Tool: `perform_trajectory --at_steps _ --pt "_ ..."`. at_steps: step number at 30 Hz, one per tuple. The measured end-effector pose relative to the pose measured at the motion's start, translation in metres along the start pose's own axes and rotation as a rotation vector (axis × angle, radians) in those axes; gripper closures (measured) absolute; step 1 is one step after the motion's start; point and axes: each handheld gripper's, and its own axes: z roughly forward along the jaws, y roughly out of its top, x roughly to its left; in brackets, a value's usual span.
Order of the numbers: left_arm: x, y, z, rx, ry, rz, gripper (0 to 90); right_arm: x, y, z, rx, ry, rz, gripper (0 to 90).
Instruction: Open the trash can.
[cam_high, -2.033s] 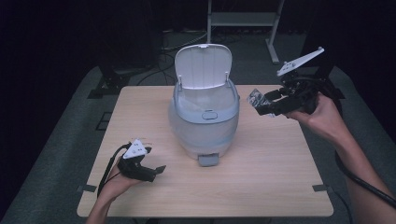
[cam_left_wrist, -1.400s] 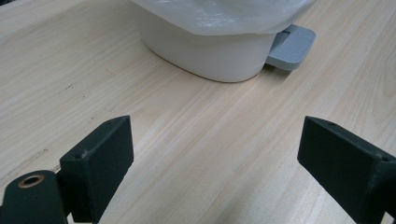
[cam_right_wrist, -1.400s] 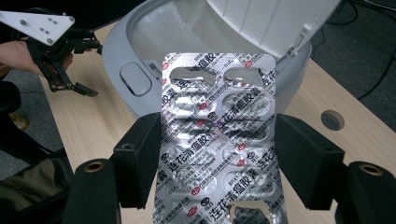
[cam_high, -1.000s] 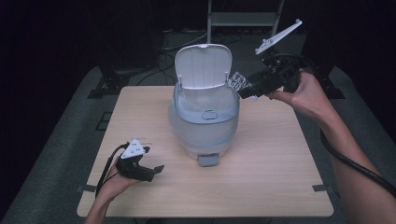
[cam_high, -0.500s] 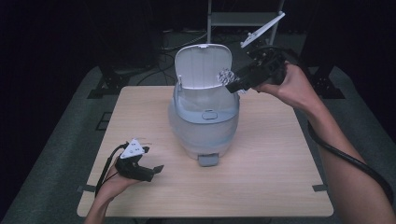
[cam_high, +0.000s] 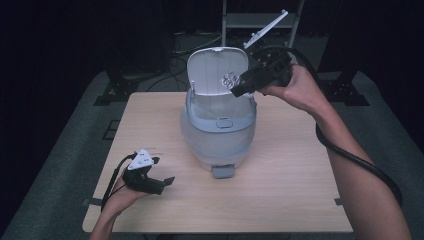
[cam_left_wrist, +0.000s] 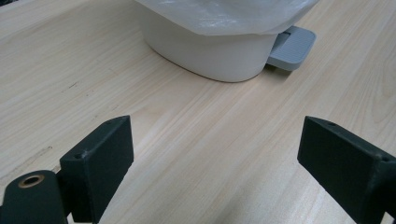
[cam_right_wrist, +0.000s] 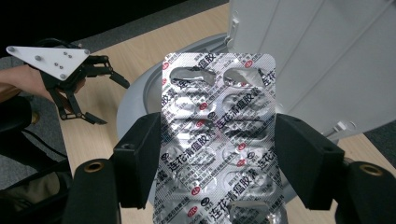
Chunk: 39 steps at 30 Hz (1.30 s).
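The silver blister pack (cam_right_wrist: 217, 140) is clamped between the right gripper (cam_high: 239, 86) fingers, now over the open pedal bin (cam_high: 218, 131) after travelling leftward. The left gripper (cam_high: 159, 181), fingers spread and empty, rests unmoved on the pale wooden bench (cam_high: 295, 175) amid dark surroundings

Blister pack (cam_right_wrist: 217, 140): I see silver foil, red print, upright, two top pockets torn.
Place: above the open bin (cam_high: 218, 125).

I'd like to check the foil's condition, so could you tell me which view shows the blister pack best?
The right gripper view: the blister pack stands close up between the right gripper pads, printed foil side facing the camera, two top pockets torn open. The high view shows it as a small silvery patch before the bin's raised lid.
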Motion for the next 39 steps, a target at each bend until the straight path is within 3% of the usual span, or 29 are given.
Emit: perform_trajectory --at_steps 35,39 --pt "0.001 -0.001 -0.003 -0.005 0.0 -0.005 9.7 -0.008 0.02 0.042 0.023 0.034 -0.014 32.4" --pt "0.001 -0.001 -0.004 -0.006 0.0 -0.007 9.7 -0.01 0.02 0.047 0.019 0.027 -0.01 28.2"
